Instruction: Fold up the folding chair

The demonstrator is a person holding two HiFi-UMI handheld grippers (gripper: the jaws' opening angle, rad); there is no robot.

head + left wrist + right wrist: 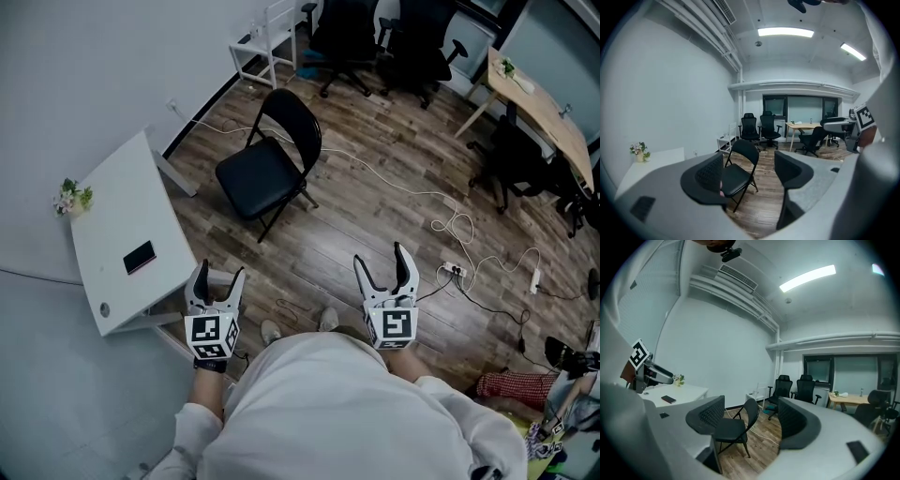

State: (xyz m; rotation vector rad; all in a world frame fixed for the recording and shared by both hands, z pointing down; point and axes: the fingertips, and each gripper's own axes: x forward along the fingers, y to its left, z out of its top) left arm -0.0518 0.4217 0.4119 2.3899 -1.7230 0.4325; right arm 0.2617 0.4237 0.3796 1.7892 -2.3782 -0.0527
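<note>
Black phone (140, 256) shows overhead, not past the released left gripper (222, 272); right gripper (380, 255) released

Brown wood floor (375, 206) and white walls (84, 66). On the left, a white table (122, 192) with small flowers (71, 197) and a dark phone (140, 257). Far off, black office chairs (349, 37) and a white rack (267, 42). Far right, a wood desk (548, 117). White cables (452, 225) across the floor. Long lights (785, 32) up on the ceiling (787, 56), dark windows (801, 108) at the far end.
</note>
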